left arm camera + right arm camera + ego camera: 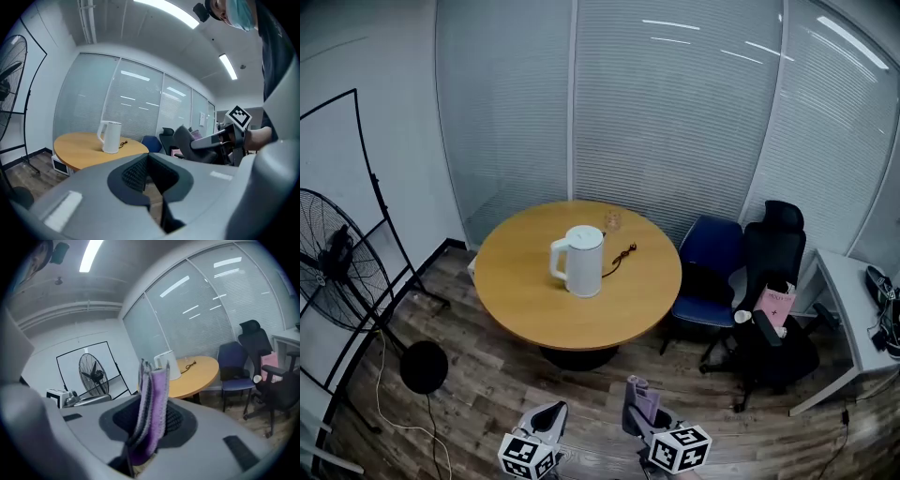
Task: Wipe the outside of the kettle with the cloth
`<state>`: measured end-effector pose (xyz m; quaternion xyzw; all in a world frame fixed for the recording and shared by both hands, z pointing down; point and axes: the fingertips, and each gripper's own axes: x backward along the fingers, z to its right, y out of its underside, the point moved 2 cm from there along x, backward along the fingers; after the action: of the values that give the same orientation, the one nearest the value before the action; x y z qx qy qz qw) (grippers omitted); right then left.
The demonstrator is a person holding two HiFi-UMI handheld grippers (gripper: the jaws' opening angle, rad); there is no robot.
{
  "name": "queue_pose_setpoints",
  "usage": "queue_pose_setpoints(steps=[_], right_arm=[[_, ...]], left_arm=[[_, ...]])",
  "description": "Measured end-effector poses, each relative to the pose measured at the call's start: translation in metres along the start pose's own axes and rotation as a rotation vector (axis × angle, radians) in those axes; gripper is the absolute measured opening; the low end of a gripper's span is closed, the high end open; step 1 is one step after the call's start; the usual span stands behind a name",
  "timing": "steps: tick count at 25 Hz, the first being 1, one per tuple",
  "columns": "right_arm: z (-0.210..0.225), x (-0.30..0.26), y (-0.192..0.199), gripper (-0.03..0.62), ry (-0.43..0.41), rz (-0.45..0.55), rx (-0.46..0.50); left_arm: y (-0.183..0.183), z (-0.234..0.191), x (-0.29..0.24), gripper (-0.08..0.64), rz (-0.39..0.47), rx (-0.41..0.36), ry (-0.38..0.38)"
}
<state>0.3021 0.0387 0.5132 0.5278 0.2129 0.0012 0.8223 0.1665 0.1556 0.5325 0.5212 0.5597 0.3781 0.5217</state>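
Observation:
The white kettle [579, 262] stands upright near the middle of the round wooden table [525, 309], with a dark cord [620, 255] beside it. Both grippers hang low at the near edge of the head view, well short of the table. My left gripper [549, 416] is shut with nothing between its jaws [149, 174]. My right gripper [637, 409] is shut on a folded purple cloth [152, 404], which sticks up from the jaws. The kettle [110, 137] shows far off in the left gripper view. In the right gripper view, the kettle [167, 364] is partly hidden behind the cloth.
A small glass [612, 219] sits at the table's far edge. A standing fan [337, 264] and its round base [424, 366] are at the left. A blue chair [710, 258], a black office chair [773, 286] and a white desk [851, 314] stand at the right.

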Motion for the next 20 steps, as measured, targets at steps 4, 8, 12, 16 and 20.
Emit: queue_pose_setpoints(steps=[4, 8, 12, 16, 20], right_arm=[[-0.013, -0.035, -0.008, 0.100, 0.035, 0.011, -0.039], [-0.024, -0.067, -0.015, 0.100, 0.067, 0.027, -0.070], [-0.037, -0.102, -0.021, 0.100, 0.098, 0.050, -0.097], [-0.053, -0.133, -0.024, 0.100, 0.135, 0.077, -0.127], [-0.067, -0.155, -0.029, 0.100, 0.167, 0.096, -0.144]], left_arm=[[-0.009, -0.038, -0.005, 0.009, -0.005, -0.017, 0.041], [-0.013, -0.075, -0.009, 0.009, -0.025, -0.009, 0.073], [-0.024, -0.113, -0.014, 0.009, -0.027, -0.031, 0.121], [-0.033, -0.147, -0.018, 0.009, -0.035, -0.066, 0.184], [-0.042, -0.174, -0.019, 0.009, -0.040, -0.082, 0.226]])
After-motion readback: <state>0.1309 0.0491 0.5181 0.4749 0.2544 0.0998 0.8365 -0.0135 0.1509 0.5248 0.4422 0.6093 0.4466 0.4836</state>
